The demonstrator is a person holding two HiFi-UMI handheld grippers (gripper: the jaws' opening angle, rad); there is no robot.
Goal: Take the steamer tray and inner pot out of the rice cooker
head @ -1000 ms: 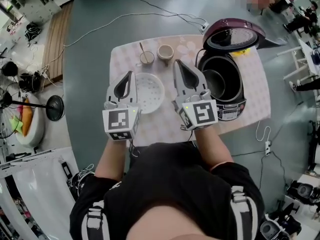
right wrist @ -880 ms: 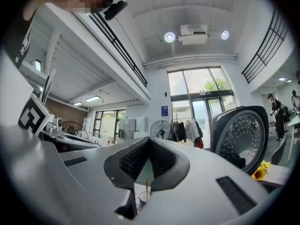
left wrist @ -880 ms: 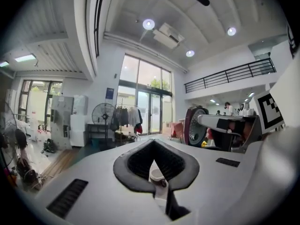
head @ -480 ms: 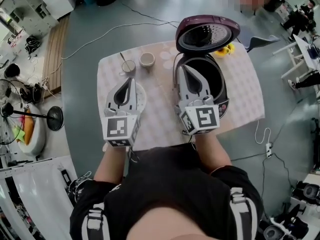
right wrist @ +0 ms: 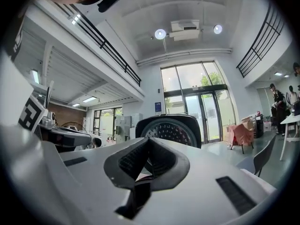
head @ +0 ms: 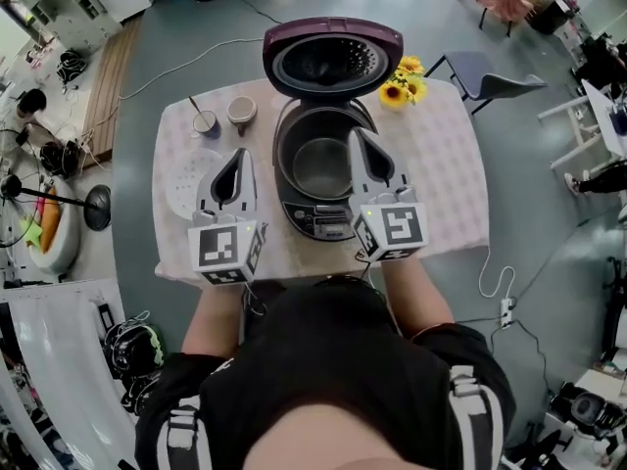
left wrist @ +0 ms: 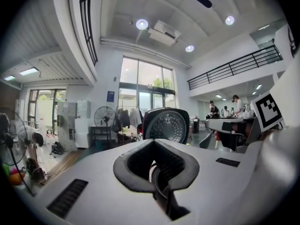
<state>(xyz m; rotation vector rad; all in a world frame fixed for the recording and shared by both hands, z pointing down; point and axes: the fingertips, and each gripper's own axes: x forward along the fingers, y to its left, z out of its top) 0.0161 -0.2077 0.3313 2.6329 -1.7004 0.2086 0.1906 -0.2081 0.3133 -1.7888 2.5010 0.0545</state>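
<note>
A small rectangular table point(head: 446, 199) stands on a grey floor point(head: 196, 18), seen from steeply above. A pale pink patterned cloth point(head: 431, 145) covers its whole top. A dark rice cooker point(head: 318, 221) sits in the middle of the cloth, its purple lid point(head: 331, 59) tipped open toward the far edge. A round white steamer tray point(head: 182, 179) with small holes lies flat near the left edge, apart from the cooker. At the far left corner stand two small cups point(head: 241, 113) side by side, the left one with a thin utensil in it. Yellow sunflowers point(head: 400, 81) lie at the far edge, right of the lid.
</note>
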